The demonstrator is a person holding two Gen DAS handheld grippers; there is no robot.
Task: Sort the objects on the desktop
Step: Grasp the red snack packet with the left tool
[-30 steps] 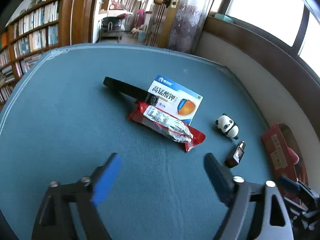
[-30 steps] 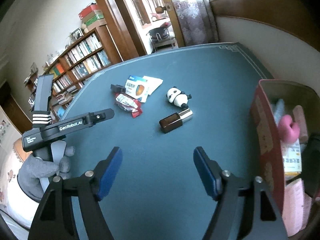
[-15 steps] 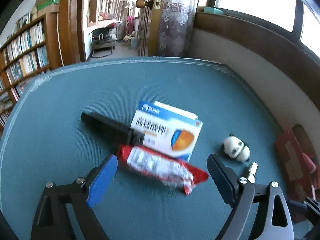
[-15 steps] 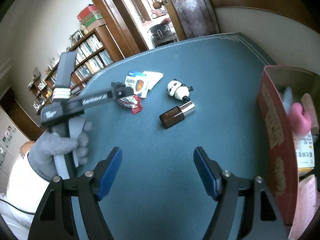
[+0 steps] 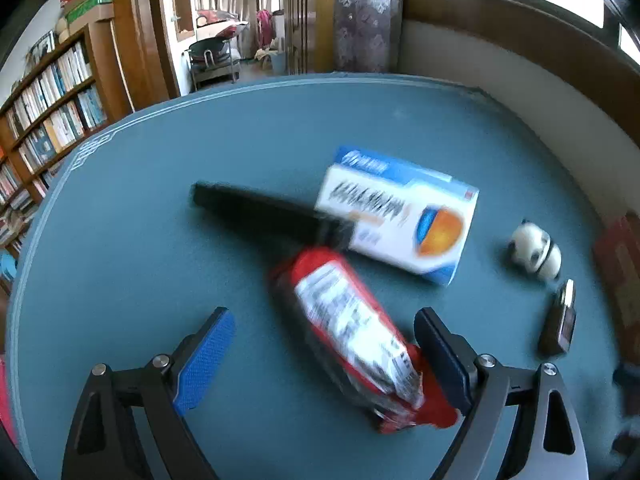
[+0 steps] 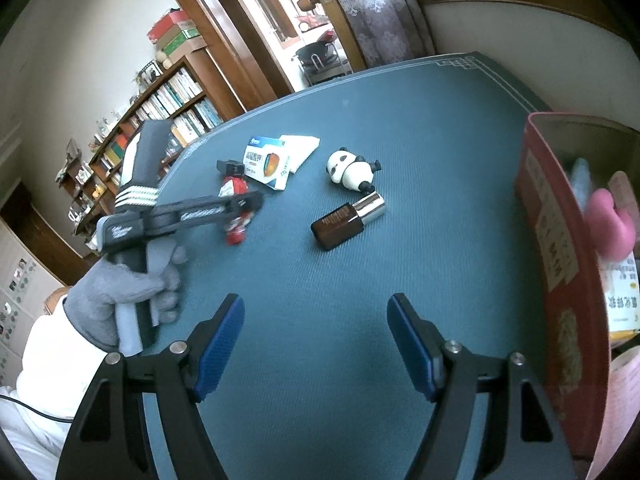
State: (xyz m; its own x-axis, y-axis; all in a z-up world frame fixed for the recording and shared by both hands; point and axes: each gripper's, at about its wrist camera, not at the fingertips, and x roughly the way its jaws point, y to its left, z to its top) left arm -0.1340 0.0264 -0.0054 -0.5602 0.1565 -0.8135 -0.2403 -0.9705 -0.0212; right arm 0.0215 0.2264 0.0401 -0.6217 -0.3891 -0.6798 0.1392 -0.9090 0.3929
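A red snack packet (image 5: 352,332) lies on the blue table mat, between the open fingers of my left gripper (image 5: 324,356), nearer the right finger. Behind it lie a black bar-shaped object (image 5: 260,210) and a white-and-blue medicine box (image 5: 400,216). A panda figure (image 5: 534,250) and a brown bottle (image 5: 558,324) lie to the right. In the right wrist view my right gripper (image 6: 318,350) is open and empty above bare mat; the bottle (image 6: 346,222), panda (image 6: 352,170), box (image 6: 266,162) and left gripper over the packet (image 6: 236,216) lie beyond it.
A red box (image 6: 560,248) with a pink item and packets inside stands at the right edge of the table. A bookshelf (image 6: 160,116) and a doorway are behind the table. A wall runs along the right side.
My left gripper has moved forward and down over the red packet, which now sits between its fingers. The right gripper has barely moved.
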